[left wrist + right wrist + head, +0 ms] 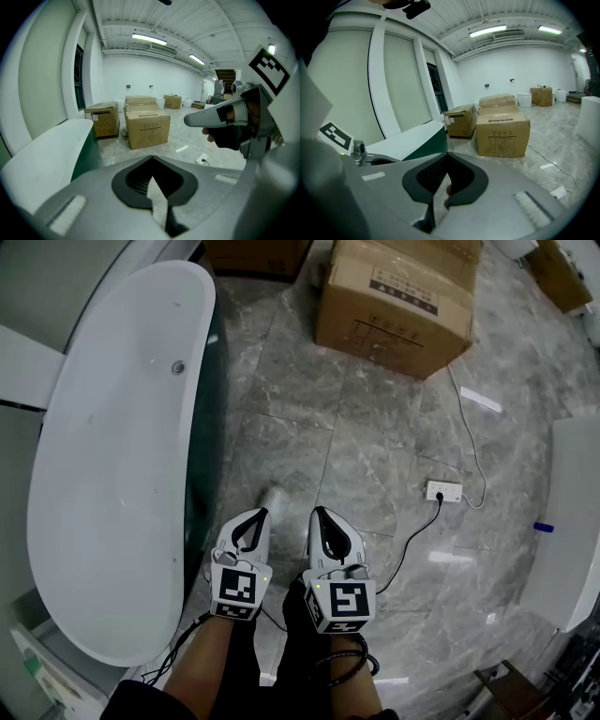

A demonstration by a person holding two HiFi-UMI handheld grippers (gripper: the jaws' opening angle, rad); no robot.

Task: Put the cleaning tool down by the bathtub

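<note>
Beside the bathtub's dark green wall, on the grey marble floor, lies 1 small pale lump. It is too blurred to say whether it is the cleaning tool. It sits just ahead of the left gripper, apart from its tips. Both grippers hang side by side above the floor. The left gripper's jaws are clenched tip to tip with nothing between them, and so are those of the right gripper. Open floor runs forward from them to the nearest cardboard box. I count 3 boxes, the other 2 at the far edge. 1 power strip lies to the right, near a second white fixture.
</note>
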